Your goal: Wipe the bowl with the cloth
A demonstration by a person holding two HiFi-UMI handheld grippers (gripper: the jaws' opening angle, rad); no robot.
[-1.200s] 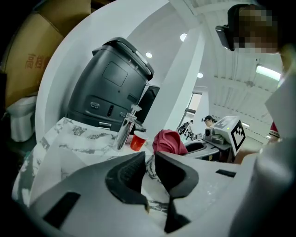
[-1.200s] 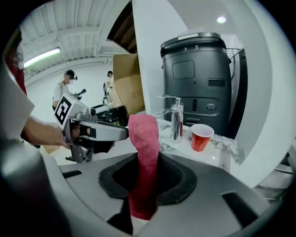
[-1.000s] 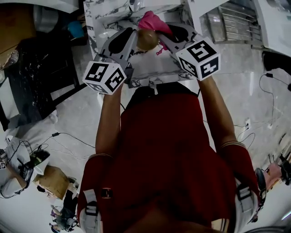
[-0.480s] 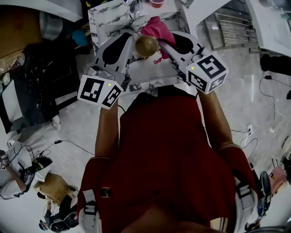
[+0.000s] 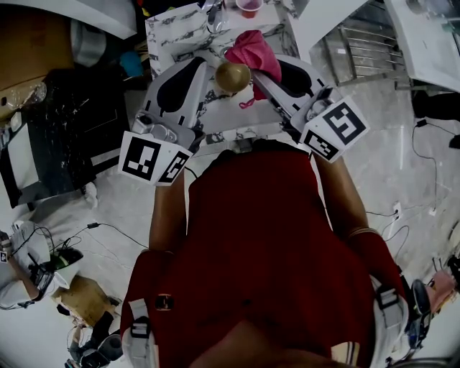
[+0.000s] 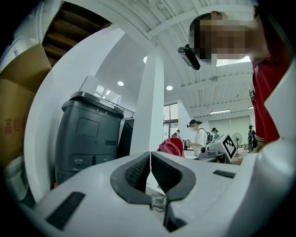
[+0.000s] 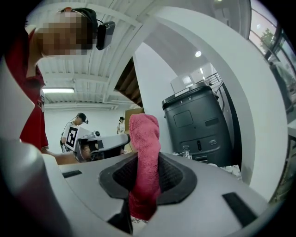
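a: item 1, the left fingers (image 6: 135, 175)?
b: pressed fully together, 1 thin seam between the pads; nothing is caught in them; they tilt upward, toward a ceiling and a grey machine (image 6: 88, 134).
a: item 2, the right fingers (image 7: 173, 178)?
b: closed on the cloth (image 7: 144, 139); the red-pink fabric stands up out of the pads in 1 bunched column, and a short end hangs below them.
a: location of the bowl (image 5: 233, 75)?
b: head view; a small golden-brown bowl over the marbled bench (image 5: 169, 30), between the tips of the 2 sets of fingers; it lies just beside the left tips; whether it touches them, or rests on the bench, cannot be told.
a: cloth relative to bowl?
b: just past the bowl's far right rim, close against it; contact not confirmed.
a: anything else?
b: 1 red cup (image 5: 249, 6) at the bench's far edge, apart from the bowl; the person's red shirt (image 5: 251, 237) fills the lower frame.
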